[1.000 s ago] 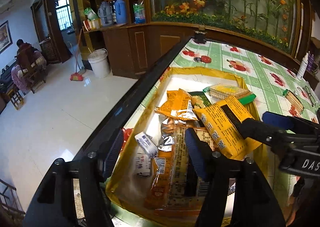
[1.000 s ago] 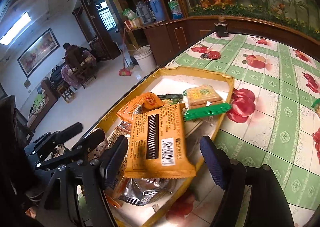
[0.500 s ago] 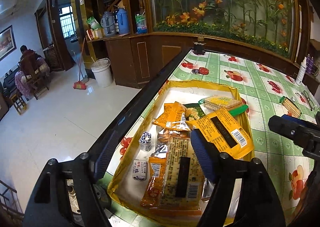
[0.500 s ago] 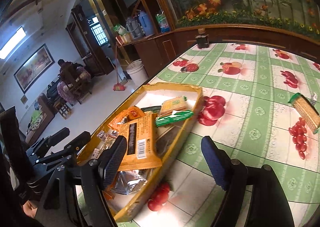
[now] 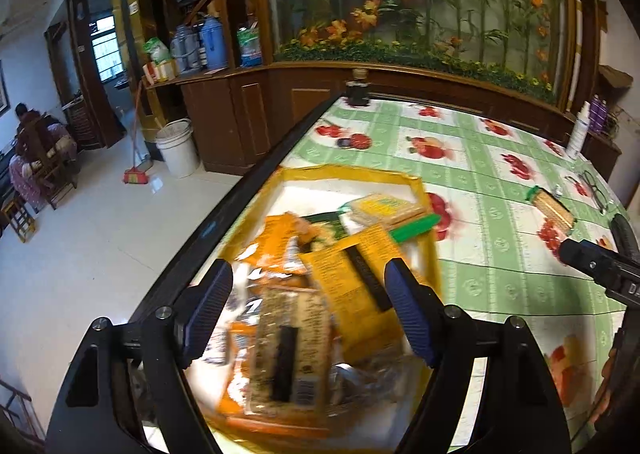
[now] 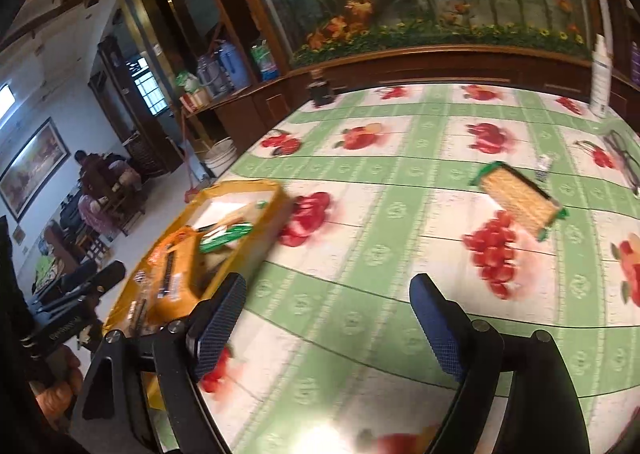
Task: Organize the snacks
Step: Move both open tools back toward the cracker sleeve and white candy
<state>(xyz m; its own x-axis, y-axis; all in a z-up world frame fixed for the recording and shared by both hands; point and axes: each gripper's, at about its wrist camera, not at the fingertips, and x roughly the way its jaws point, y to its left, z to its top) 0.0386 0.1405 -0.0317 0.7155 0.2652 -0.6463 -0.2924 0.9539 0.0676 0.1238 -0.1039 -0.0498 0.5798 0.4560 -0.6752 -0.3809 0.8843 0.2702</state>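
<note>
A yellow tray at the table's left edge holds several snack packets, among them an orange packet and a green-ended cracker pack. My left gripper is open and empty above the tray's near end. My right gripper is open and empty over the tablecloth, to the right of the tray. A lone cracker pack with green ends lies on the cloth ahead and to the right of it; it also shows in the left wrist view.
The table has a green cloth with fruit prints and a dark left edge dropping to the floor. A white bottle, glasses and a dark jar stand at the far side. A wooden cabinet runs behind.
My right gripper let go of the orange packet, which now lies in the tray, and swung right over the cloth towards the lone cracker pack. My left gripper drew back slightly.
</note>
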